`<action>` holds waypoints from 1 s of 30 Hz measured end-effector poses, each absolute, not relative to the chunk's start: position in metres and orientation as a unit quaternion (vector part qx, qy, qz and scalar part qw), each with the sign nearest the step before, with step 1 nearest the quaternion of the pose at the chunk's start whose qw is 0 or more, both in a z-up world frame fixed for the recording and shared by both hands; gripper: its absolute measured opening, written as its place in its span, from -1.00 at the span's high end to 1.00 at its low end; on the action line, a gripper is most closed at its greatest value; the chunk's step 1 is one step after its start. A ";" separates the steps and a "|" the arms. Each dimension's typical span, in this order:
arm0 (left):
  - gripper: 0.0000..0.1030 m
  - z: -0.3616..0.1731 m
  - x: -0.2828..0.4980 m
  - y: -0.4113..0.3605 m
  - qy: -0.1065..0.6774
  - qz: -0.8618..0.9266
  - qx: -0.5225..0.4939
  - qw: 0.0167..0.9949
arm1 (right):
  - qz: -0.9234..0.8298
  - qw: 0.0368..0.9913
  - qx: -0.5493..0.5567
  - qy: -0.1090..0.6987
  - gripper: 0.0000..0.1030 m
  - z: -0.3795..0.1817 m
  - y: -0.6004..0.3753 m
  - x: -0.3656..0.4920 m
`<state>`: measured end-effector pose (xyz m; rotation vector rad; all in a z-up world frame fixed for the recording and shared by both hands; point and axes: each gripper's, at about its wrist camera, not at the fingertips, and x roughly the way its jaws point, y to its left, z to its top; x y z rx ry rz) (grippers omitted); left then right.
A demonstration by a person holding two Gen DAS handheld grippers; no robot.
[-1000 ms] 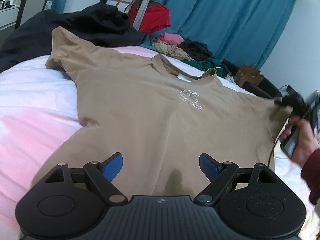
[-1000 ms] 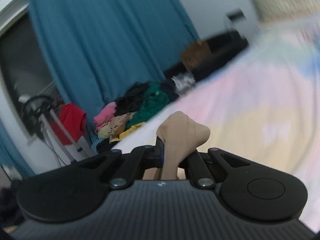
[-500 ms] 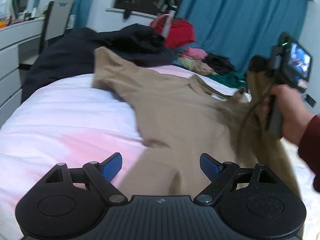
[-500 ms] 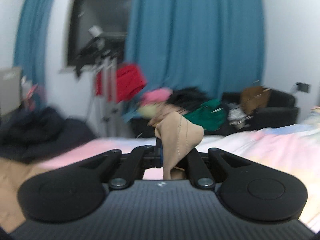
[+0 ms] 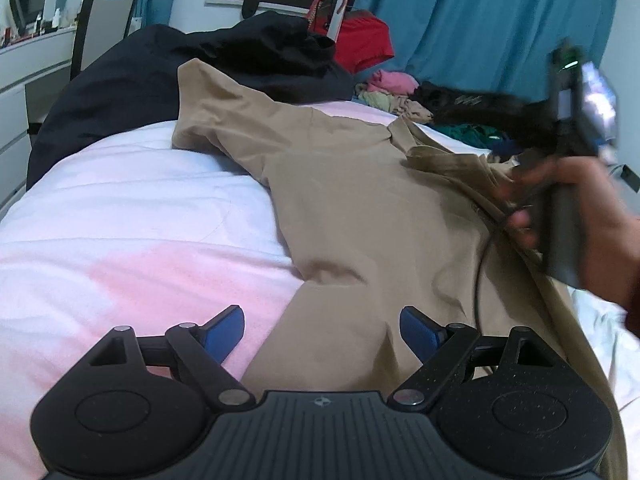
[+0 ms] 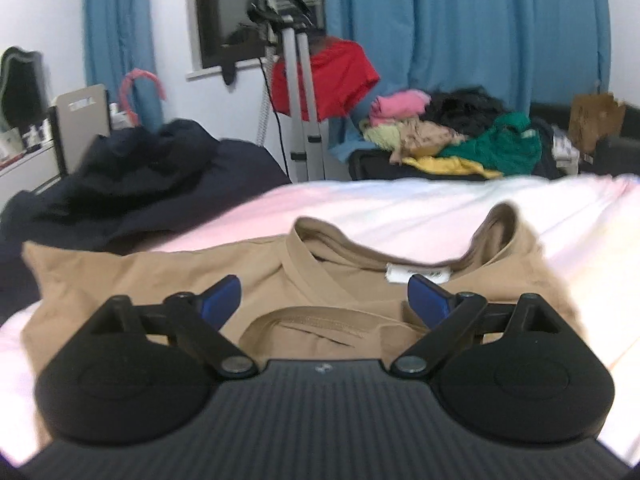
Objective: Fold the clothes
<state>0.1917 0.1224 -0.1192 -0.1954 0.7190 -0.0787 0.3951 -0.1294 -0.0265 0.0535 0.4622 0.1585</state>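
Both tongs are spread: my right tongs (image 6: 320, 300) are opening over the tan shirt's (image 5: 360, 208) folded-in sleeve on the bed (image 5: 120, 216), left tongs (image 5: 322, 328) hovering near its hem. Sleeve's looking bunched, risking a lumpy fold.

In the left wrist view the right gripper (image 5: 568, 92) and hand (image 5: 576, 216) are smeared by blur, so its jaws cannot be read there. The shirt (image 5: 360, 208) runs under the camera body at the bottom edge, hem unseen. The label (image 6: 418, 273) print is too small to read.
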 end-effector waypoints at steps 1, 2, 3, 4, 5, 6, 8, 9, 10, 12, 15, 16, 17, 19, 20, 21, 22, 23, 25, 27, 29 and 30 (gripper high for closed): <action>-0.68 -0.119 0.191 0.121 0.349 -0.038 -0.093 0.932 | 0.081 0.971 0.027 0.225 -0.78 -0.019 -0.132 0.382; -0.68 -0.117 0.189 0.120 0.346 -0.038 -0.091 0.933 | 0.084 0.971 0.035 0.222 -0.78 -0.011 -0.137 0.366; -0.68 -0.115 0.187 0.119 0.343 -0.038 -0.089 0.934 | 0.087 0.970 0.046 0.221 -0.78 -0.004 -0.142 0.348; -0.68 -0.114 0.185 0.118 0.340 -0.038 -0.087 0.936 | 0.092 0.969 0.062 0.219 -0.78 0.004 -0.149 0.328; -0.68 -0.112 0.183 0.117 0.338 -0.037 -0.085 0.937 | 0.097 0.968 0.075 0.218 -0.78 0.011 -0.156 0.307; -0.68 -0.110 0.179 0.115 0.336 -0.036 -0.082 0.937 | 0.103 0.967 0.086 0.218 -0.78 0.018 -0.165 0.285; -0.68 -0.105 0.171 0.111 0.335 -0.040 -0.079 0.938 | 0.107 0.967 0.094 0.213 -0.78 0.030 -0.183 0.237; -0.68 -0.102 0.167 0.109 0.334 -0.042 -0.078 0.938 | 0.105 0.968 0.091 0.210 -0.78 0.035 -0.191 0.213; -0.68 -0.100 0.162 0.105 0.333 -0.045 -0.073 0.939 | 0.102 0.969 0.088 0.205 -0.78 0.038 -0.200 0.187; -0.68 -0.094 0.151 0.094 0.328 -0.053 -0.047 0.942 | 0.091 0.972 0.086 0.197 -0.78 0.042 -0.217 0.138; -0.68 -0.086 0.136 0.074 0.322 -0.064 -0.004 0.945 | 0.071 0.973 0.110 0.193 -0.78 0.042 -0.243 0.080; -0.68 -0.083 0.130 0.065 0.318 -0.071 0.013 0.945 | 0.068 0.973 0.120 0.187 -0.78 0.043 -0.251 0.067; -0.68 -0.081 0.124 0.056 0.315 -0.078 0.028 0.946 | 0.065 0.973 0.130 0.181 -0.78 0.043 -0.259 0.054; -0.69 -0.078 0.112 0.039 0.311 -0.097 0.050 0.944 | 0.058 0.973 0.142 0.170 -0.78 0.042 -0.271 0.034; -0.69 -0.078 0.107 0.031 0.312 -0.106 0.058 0.942 | 0.053 0.974 0.144 0.166 -0.78 0.040 -0.275 0.028; -0.70 -0.079 0.102 0.025 0.316 -0.111 0.063 0.940 | 0.046 0.975 0.146 0.163 -0.78 0.038 -0.279 0.023; -0.70 -0.081 0.098 0.018 0.319 -0.116 0.068 0.938 | 0.042 0.974 0.150 0.162 -0.78 0.036 -0.283 0.019; -0.70 -0.083 0.094 0.012 0.324 -0.120 0.071 0.936 | 0.041 0.973 0.157 0.163 -0.78 0.033 -0.288 0.017; -0.70 -0.086 0.089 0.003 0.330 -0.118 0.079 0.933 | 0.042 0.970 0.169 0.169 -0.78 0.026 -0.296 0.015; -0.70 -0.086 0.084 -0.003 0.327 -0.113 0.092 0.934 | 0.036 0.968 0.174 0.178 -0.78 0.021 -0.303 0.016; -0.70 -0.084 0.080 -0.006 0.320 -0.110 0.095 0.936 | 0.031 0.965 0.183 0.185 -0.78 0.017 -0.311 0.018; -0.70 -0.082 0.078 -0.006 0.318 -0.110 0.089 0.937 | 0.029 0.963 0.190 0.188 -0.78 0.015 -0.315 0.019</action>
